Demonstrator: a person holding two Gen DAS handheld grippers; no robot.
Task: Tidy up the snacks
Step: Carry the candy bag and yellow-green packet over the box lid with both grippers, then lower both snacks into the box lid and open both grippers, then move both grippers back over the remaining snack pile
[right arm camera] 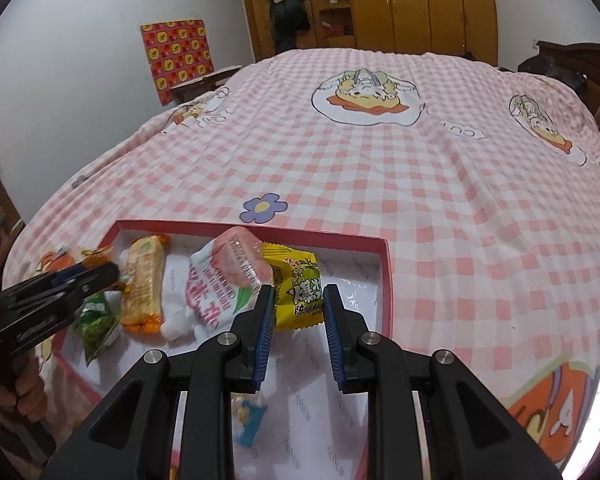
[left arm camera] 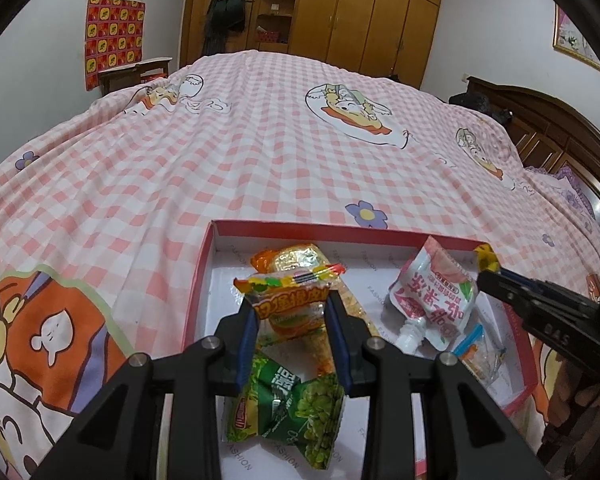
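- Snacks in the box (left arm camera: 204,280): light, crinkly, slippery wrappers.
- My left gripper (left arm camera: 292,312) jaws pinch the orange packet (left arm camera: 288,300); grip mid-body.
- My right gripper (right arm camera: 298,308) jaws clamp the yellow packet (right arm camera: 296,284).

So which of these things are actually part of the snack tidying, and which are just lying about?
Part of the job:
red box
orange packet in left gripper
yellow packet in right gripper
white pouch
green packet

Lying about:
checked bedspread
wardrobe
hanging clothes
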